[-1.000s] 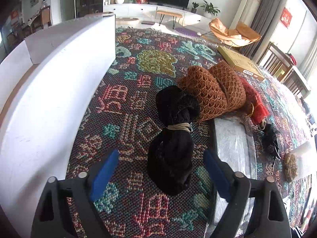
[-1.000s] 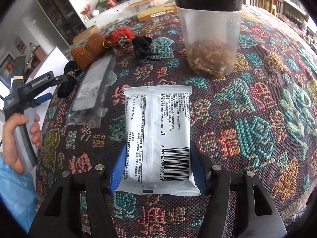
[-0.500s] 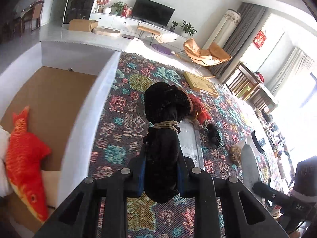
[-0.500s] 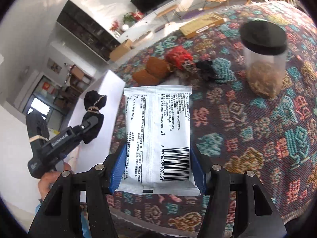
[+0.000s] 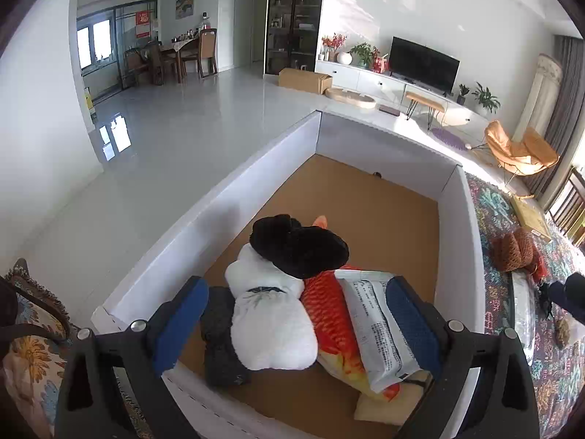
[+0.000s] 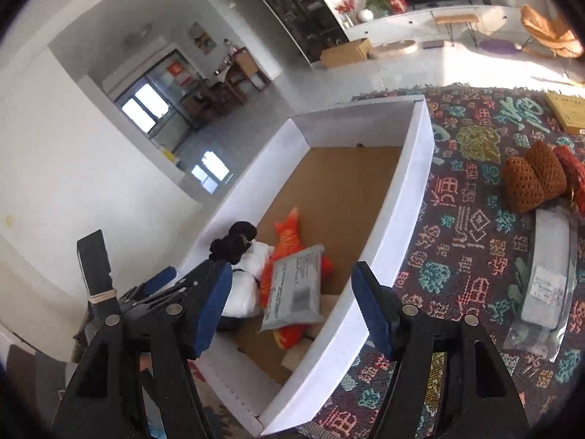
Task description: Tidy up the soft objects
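Observation:
A white-walled cardboard box (image 5: pixel 471 256) (image 6: pixel 398 219) holds soft things. A black plush bundle (image 5: pixel 299 245) (image 6: pixel 234 243) lies on a white plush (image 5: pixel 270 322) (image 6: pixel 245 285). Beside it lies an orange fish toy (image 5: pixel 329 307) (image 6: pixel 289 234) with a white sealed packet (image 5: pixel 376 325) (image 6: pixel 296 289) on top. A dark grey item (image 5: pixel 219 340) lies at the box's near left. My left gripper (image 5: pixel 296 325) hovers open and empty over the box. My right gripper (image 6: pixel 292 307) is open and empty above the box's near corner.
On the patterned cloth (image 6: pixel 471 226) to the right lie a brown woven pouch (image 6: pixel 530 175) (image 5: pixel 512 252), a red toy (image 6: pixel 570 168) and a clear flat bag (image 6: pixel 548 274). A yellow carton (image 6: pixel 566 109) sits farther back. A patterned cushion (image 5: pixel 29 351) is at the left.
Both grippers moved left over the box and opened. The black plush left my left gripper and lies on the white plush. The white packet left my right gripper and lies on the fish.

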Motion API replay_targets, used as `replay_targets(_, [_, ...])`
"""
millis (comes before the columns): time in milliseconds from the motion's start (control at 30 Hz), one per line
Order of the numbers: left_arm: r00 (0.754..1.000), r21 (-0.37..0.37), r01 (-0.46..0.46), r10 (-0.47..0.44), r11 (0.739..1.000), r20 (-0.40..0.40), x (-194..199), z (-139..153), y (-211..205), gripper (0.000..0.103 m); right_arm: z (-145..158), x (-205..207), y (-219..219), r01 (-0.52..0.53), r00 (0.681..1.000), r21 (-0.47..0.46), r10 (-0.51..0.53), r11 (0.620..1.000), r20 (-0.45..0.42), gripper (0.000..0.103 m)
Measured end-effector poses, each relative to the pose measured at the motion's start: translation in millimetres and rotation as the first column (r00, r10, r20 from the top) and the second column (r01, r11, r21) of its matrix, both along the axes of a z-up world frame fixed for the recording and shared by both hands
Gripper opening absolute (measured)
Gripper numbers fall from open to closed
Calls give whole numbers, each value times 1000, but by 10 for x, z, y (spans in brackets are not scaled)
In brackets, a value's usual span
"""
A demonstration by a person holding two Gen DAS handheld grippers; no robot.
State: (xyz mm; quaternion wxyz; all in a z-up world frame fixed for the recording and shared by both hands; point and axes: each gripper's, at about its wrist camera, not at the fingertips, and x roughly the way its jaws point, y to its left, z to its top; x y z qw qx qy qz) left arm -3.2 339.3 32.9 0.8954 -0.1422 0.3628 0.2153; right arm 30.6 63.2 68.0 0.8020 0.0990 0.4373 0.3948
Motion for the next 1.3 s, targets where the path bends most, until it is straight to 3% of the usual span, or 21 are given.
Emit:
replay_targets(100, [990,-46,120,-116,992,76,61,109,-348,97,-326,-7,-557,130,990,-127,-123,983,67,72])
replay_targets(167, [964,-74,245,-236,967,120,89,192,-756,97,-617,4,-988,253,966,-245,-233,936,108,72])
replay_targets(267, [889,-94,449,-434,888,147,149,213,-1500,98,-1004,12,-1682,432,902,-386,-397,815,171,72])
replay_targets(367, [802,-107,597,-588,795,107,312,-22,-2182,102,-1214,1,-2256,564,822,-458,-519,687,235,72])
replay_targets(433, [781,-101,623,-623,776,36,470,-303,-2502,102,-1306,-28,-2525,609,787,-474,-558,635,264,72])
replay_targets(500, [784,-74,617,-620,784,-31,627,-609,-2680,102,-1349,-97,-2748,659,742,-466,-611,590,275,72])
replay_targets(533, [794,-57,603,-605,796,-60,700,-753,-2713,102,-1361,-97,-2850,675,724,-436,-648,596,236,72])
replay_targets(567, [806,-44,583,-585,811,-88,784,-874,-2714,102,-1345,-88,-2910,679,721,-401,-660,615,210,73])
replay_targets(633, [828,-33,550,-550,834,-109,910,-1059,-2643,102,-1335,-62,-2926,689,711,-410,-667,598,222,72])
replay_targets(700, [851,-26,512,-511,859,-121,1023,-1196,-2555,102,-1396,-17,-2894,669,725,-435,-658,603,203,72])
replay_targets(767, [863,-32,485,-484,874,-143,1105,-1325,-2482,102,-1409,7,-2843,664,730,-467,-642,584,236,74])
replay_targets(933, [862,12,486,-477,874,-173,1123,-1429,-2514,103,-1413,49,-2883,670,725,-456,-649,587,230,78])
replay_targets(1300, [863,4,483,-475,876,-171,1138,-1431,-2498,103,-1450,3,-2796,666,728,-463,-643,584,236,82])
